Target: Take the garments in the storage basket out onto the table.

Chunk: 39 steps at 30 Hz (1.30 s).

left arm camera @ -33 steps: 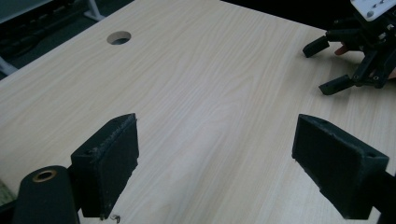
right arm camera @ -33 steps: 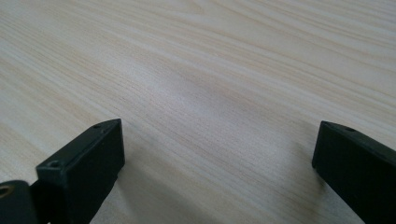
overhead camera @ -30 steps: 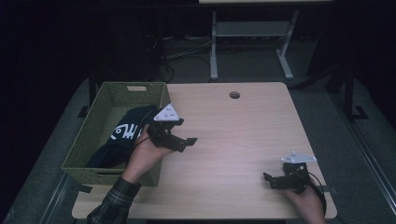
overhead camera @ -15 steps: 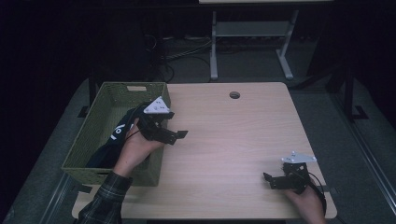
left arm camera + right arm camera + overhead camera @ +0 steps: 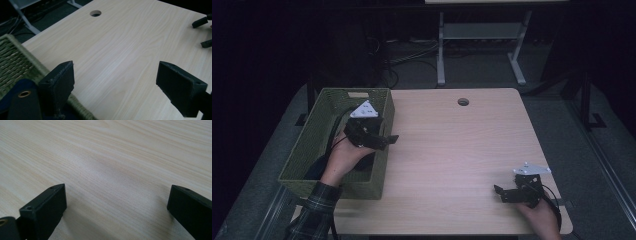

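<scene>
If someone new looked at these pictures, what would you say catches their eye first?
Most likely the green woven basket at the table's left edge, with dark cloth inside. The left gripper hangs over the basket's right rim, jaws open and holding nothing. Across the bare light wood, the right gripper sits low near the front right corner, also open.

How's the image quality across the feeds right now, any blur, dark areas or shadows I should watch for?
High view: the table is evenly lit, the surroundings nearly black, and the dark cloth in the green basket is hard to read. Left gripper view: the left gripper has soft, out-of-focus jaws; the wood grain is sharper. Right gripper view: the right gripper casts soft shadows beside its jaws; the far tabletop blurs.
</scene>
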{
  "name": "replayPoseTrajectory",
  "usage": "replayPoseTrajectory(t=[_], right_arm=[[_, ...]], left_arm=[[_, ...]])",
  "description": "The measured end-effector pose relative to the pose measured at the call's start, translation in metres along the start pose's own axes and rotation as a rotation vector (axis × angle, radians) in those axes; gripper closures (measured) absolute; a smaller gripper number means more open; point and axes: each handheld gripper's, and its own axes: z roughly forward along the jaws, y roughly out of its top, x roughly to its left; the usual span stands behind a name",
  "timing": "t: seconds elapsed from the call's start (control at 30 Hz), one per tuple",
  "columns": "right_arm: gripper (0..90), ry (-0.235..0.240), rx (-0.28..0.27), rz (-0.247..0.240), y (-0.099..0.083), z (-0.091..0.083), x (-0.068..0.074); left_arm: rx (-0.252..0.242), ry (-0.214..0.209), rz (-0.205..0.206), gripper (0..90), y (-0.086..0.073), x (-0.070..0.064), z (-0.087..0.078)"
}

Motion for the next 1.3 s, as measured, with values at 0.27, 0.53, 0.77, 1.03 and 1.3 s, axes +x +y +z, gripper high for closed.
replayPoseTrajectory(t=[0.27,0.53,0.77,1.03,1.3], right_arm=[[2.0,-0.002,0.0,-0.001,0.0,0.0,0.0],[2.0,-0.001,0.0,0.0,0.0,0.0,0.0],[2.1,-0.002,0.0,0.0,0.0,0.0,0.0],[2.1,-0.003,0.0,0.001,0.0,0.0,0.0],[2.0,-0.003,0.0,0.001,0.0,0.0,0.0]], left_arm=[[0.009,0.059,-0.031,14.8,-0.011,0.02,-0.018],[0.007,0.095,-0.075,14.8,-0.019,0.037,-0.025],[0.024,0.113,-0.097,14.8,-0.023,0.052,-0.022],[0.04,0.149,-0.123,14.8,-0.021,0.068,-0.015],[0.068,0.185,-0.145,14.7,-0.026,0.08,-0.003]])
